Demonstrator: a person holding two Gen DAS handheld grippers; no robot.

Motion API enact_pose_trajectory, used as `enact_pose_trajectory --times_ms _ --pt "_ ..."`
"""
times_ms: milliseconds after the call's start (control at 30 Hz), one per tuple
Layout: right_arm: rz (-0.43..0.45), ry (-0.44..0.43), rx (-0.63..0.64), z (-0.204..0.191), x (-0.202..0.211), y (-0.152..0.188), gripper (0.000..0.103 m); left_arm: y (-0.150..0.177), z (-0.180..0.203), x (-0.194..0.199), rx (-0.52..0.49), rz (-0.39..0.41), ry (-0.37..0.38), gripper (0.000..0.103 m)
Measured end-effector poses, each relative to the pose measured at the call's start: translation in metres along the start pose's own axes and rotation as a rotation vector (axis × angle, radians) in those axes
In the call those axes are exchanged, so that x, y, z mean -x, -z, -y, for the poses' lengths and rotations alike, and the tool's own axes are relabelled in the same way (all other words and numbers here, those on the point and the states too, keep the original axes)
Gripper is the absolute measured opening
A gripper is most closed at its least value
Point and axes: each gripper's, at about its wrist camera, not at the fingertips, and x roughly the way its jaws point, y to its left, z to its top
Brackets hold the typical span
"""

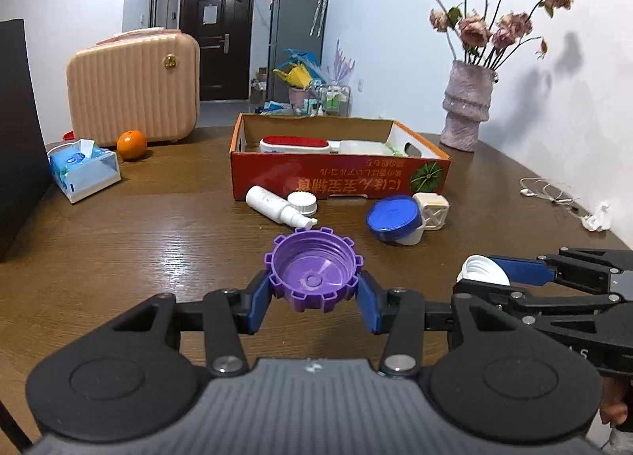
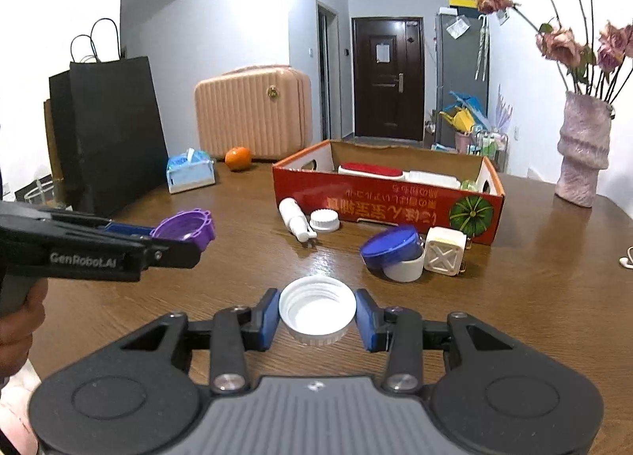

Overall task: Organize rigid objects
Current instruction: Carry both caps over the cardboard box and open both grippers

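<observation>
Left wrist view shows the left gripper (image 1: 315,289) with its blue fingers (image 1: 259,302) pressed on either side of a purple cap (image 1: 314,271), open side up, held above the brown surface (image 1: 158,241). To its right the right gripper (image 1: 484,275) grips a white cap (image 1: 480,267). Right wrist view shows that white cap (image 2: 317,310) pinched between the right gripper's (image 2: 317,316) blue fingers, open side up, with the left gripper (image 2: 186,235) and purple cap (image 2: 186,229) off to the left. Further ahead on the surface lie a white bottle (image 1: 277,205) on its side, a white ridged lid (image 1: 302,203) beside it, a blue-lidded jar (image 1: 393,219) tipped over, and a cream cube (image 1: 431,210) touching the jar. Behind them stands an orange cardboard box (image 1: 340,178) holding a red-topped brush (image 1: 294,144). An orange (image 1: 131,144) and a tissue pack (image 1: 83,170) sit far left, near a pink case (image 1: 132,89)
</observation>
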Motion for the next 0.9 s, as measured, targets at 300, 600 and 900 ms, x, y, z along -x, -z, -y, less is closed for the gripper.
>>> enact_pose_trajectory --times_ms 300,600,900 --pt "0.034 0.023 -0.001 0.014 -0.016 -0.037 0.04 -0.023 -0.015 -0.005 0.003 0.046 0.062 0.046" --pt "0.017 -0.027 -0.07 0.078 -0.141 -0.158 0.04 -0.134 -0.029 -0.135 -0.015 -0.019 0.133 0.046" --pt "-0.22 0.006 -0.069 0.104 -0.3 -0.189 0.04 -0.161 -0.052 -0.238 -0.134 -0.15 0.02 0.047"
